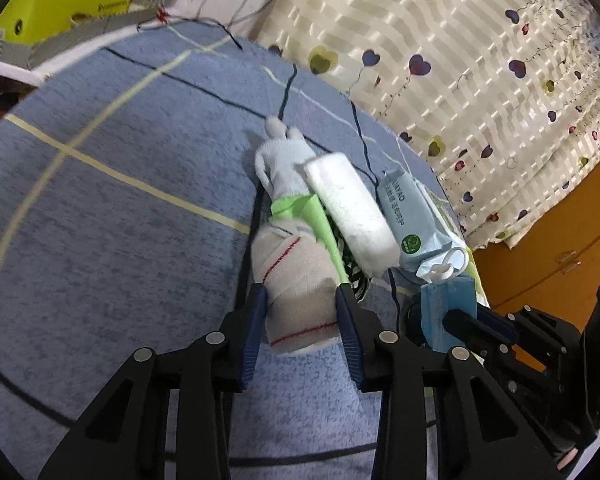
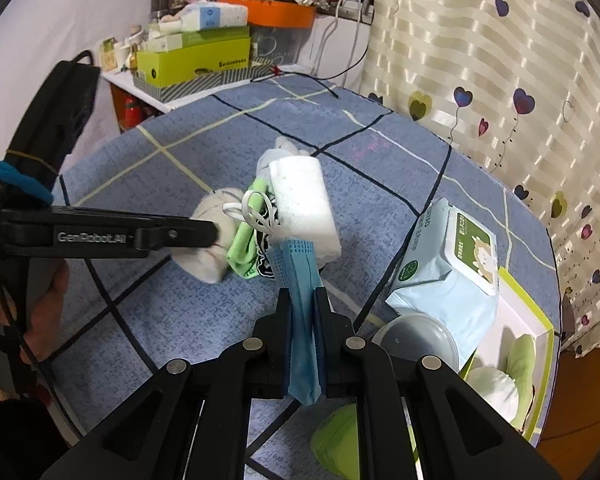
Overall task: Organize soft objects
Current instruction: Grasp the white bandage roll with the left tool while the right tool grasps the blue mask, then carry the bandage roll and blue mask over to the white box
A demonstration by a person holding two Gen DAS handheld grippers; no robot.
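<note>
- The left gripper [image 1: 300, 312] is clamped on a rolled grey sock [image 1: 300, 280] with thin red stripes; the blue pads press its two sides, and the sock lies on the blue tablecloth [image 1: 120, 240].
- The right gripper [image 2: 303, 320] is closed tightly on a folded blue face mask [image 2: 302, 300], a thin pleated cloth that stands up between the fingers; its white ear loops [image 2: 252, 210] hang toward the pile.
- Just beyond the sock there is a small pile: a green cloth [image 1: 304, 212], something black and white under it that I cannot identify, a white foam block [image 1: 352, 216] with a rough porous surface, and at the far end a pale glove or sock [image 1: 280, 156].
- To the right of the pile lies a soft pack of wet wipes [image 2: 448, 276], light blue and smooth, partly resting on a white and green box [image 2: 516, 320].
- The box already holds a white rolled thing [image 2: 492, 388] and a green soft thing [image 2: 520, 360]; a clear round lid or bowl [image 2: 416, 340] stands near it.
- My judgement: the work is in the middle. Some soft things seem sorted in the box, but the sock, the mask and the pile are not yet put away.
</note>
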